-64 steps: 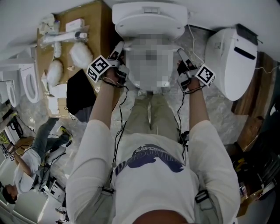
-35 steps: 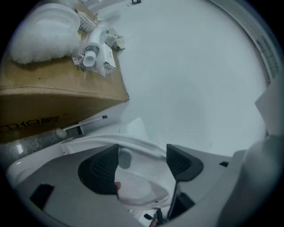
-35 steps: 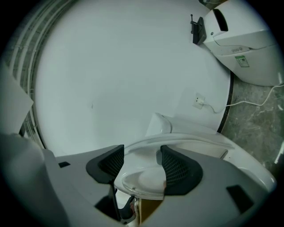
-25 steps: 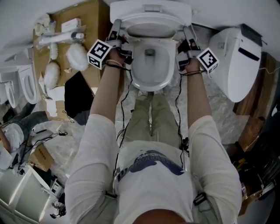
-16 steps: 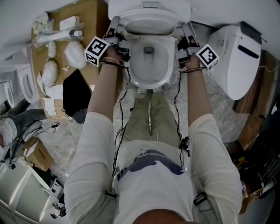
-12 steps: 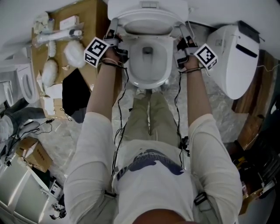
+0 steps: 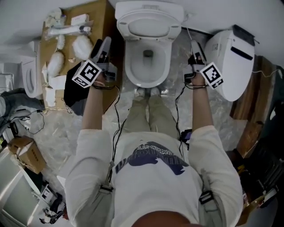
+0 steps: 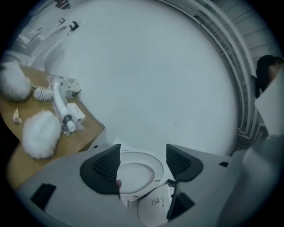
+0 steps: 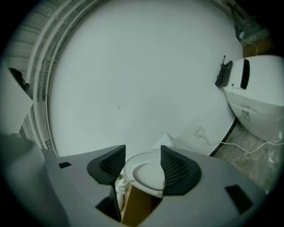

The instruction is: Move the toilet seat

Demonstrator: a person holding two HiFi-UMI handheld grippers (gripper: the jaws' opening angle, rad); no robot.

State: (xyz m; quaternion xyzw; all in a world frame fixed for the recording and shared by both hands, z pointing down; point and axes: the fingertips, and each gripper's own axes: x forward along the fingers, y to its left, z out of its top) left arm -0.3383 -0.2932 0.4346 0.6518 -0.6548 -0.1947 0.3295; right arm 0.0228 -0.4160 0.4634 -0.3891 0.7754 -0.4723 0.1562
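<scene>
Fluffy white pads [image 7: 81,46] on wooden board [image 7: 101,20]; white fixture [image 7: 230,66] right; cardboard box [image 7: 24,153].

The toilet seat [image 7: 148,27] went up and stood alone against the tank [image 7: 149,7]. The left gripper [image 7: 102,47] and the right gripper [image 7: 195,48] left its sides and drew back outward. The right jaws closed slightly, with nothing between them.

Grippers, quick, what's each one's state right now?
Left gripper: open, holding nothing.
Right gripper: open, holding nothing.
</scene>
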